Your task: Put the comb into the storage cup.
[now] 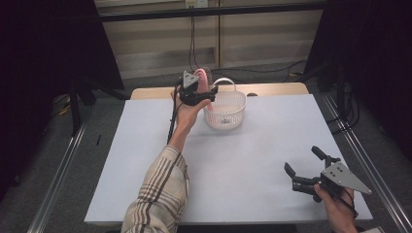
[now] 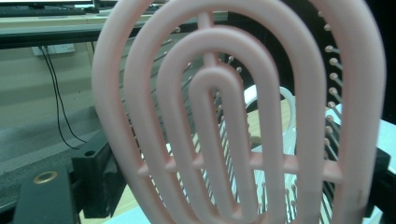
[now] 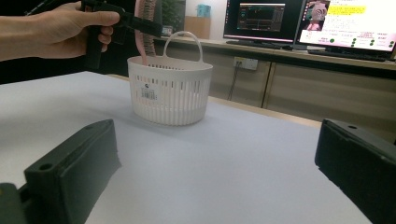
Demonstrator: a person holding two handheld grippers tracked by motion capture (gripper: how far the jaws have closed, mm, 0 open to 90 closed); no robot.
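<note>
My left gripper (image 1: 208, 92) is shut on a pink vented hairbrush (image 1: 203, 76), held upright over the near-left rim of a white slotted basket (image 1: 225, 119) at the back of the table. In the left gripper view the brush's back (image 2: 210, 116) stands very close, with the basket's handle (image 2: 286, 100) behind it. The right gripper view has the left gripper (image 3: 140, 24) above the basket (image 3: 170, 93), the brush's handle (image 3: 140, 46) hanging down inside the rim. My right gripper (image 1: 302, 159) stands open near the table's front right, nothing between its jaws (image 3: 215, 158).
A white sheet (image 1: 243, 160) covers the table, with a strip of wood (image 1: 282, 89) bare at its far edge. A plaid sleeve (image 1: 158, 194) reaches in from the bottom. Metal rails (image 1: 58, 170) flank the table. Monitors (image 3: 345, 23) sit on a desk beyond.
</note>
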